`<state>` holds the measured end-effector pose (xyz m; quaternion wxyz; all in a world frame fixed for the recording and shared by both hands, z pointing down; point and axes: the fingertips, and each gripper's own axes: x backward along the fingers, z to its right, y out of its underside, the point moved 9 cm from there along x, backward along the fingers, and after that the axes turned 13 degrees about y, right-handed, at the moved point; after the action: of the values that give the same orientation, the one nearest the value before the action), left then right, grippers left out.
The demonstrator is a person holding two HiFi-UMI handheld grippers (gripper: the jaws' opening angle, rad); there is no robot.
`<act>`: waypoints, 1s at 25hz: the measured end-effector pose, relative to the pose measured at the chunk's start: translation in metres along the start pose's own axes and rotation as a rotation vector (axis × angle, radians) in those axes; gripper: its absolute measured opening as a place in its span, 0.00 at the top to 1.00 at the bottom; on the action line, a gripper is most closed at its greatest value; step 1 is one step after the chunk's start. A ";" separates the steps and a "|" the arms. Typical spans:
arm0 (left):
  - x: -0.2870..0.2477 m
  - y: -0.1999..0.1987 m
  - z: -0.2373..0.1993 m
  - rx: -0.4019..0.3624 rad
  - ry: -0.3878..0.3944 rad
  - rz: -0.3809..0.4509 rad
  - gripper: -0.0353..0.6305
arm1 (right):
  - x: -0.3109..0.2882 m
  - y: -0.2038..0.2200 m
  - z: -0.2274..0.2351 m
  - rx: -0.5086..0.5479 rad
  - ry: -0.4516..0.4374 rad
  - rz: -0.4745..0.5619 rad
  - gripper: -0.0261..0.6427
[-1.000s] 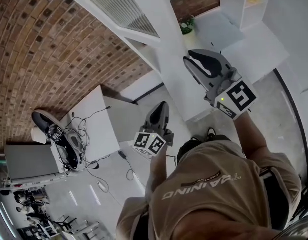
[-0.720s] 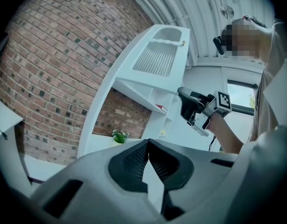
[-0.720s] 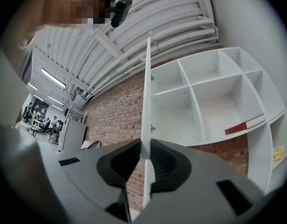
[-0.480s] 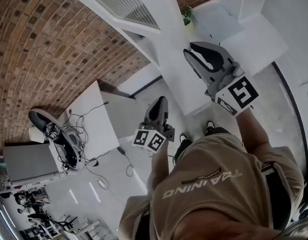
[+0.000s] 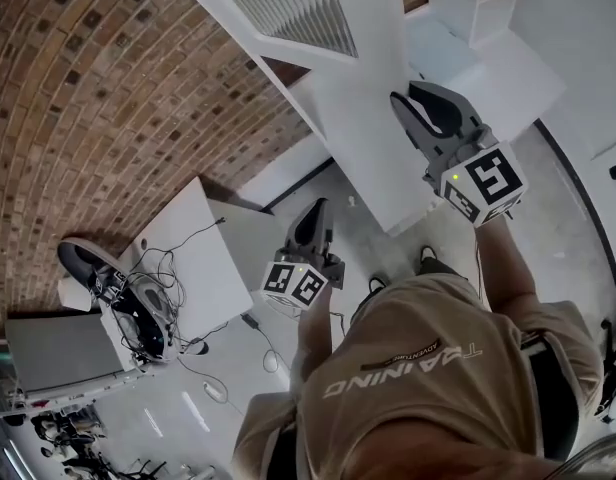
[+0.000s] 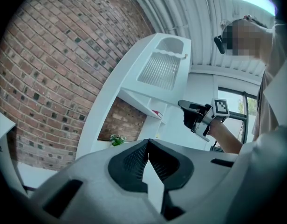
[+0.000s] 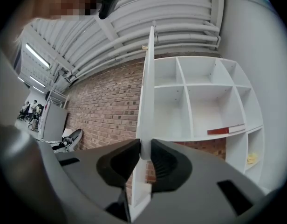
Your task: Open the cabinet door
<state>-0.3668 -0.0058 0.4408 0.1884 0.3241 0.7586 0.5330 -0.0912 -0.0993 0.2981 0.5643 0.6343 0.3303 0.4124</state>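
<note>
Your right gripper [image 7: 142,155] has its ribbed black fingers [image 7: 167,164] pinching the edge of the flat, smooth white cabinet door [image 7: 146,92], which has swung wider off the white cubby shelving [image 7: 204,101] than a second ago. Your left gripper [image 6: 148,148] is empty, fingers pressed together, near the rough red brick wall [image 6: 50,69].

The cabinet door [image 7: 146,97] stands edge-on in the right gripper [image 7: 144,149], shelves [image 7: 204,101] to its right, brick wall [image 7: 104,108] to its left.
</note>
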 end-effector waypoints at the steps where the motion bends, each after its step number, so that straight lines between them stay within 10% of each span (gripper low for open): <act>1: 0.003 -0.002 -0.003 0.003 0.012 -0.004 0.94 | 0.000 -0.001 -0.001 0.003 0.014 -0.006 0.87; 25: 0.059 -0.017 -0.050 0.004 0.218 -0.091 0.94 | 0.015 -0.003 -0.075 0.038 0.226 0.008 0.87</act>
<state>-0.4456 -0.0026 0.4469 0.1280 0.2300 0.7896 0.5543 -0.1513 -0.0525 0.2986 0.5096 0.5955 0.3971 0.4775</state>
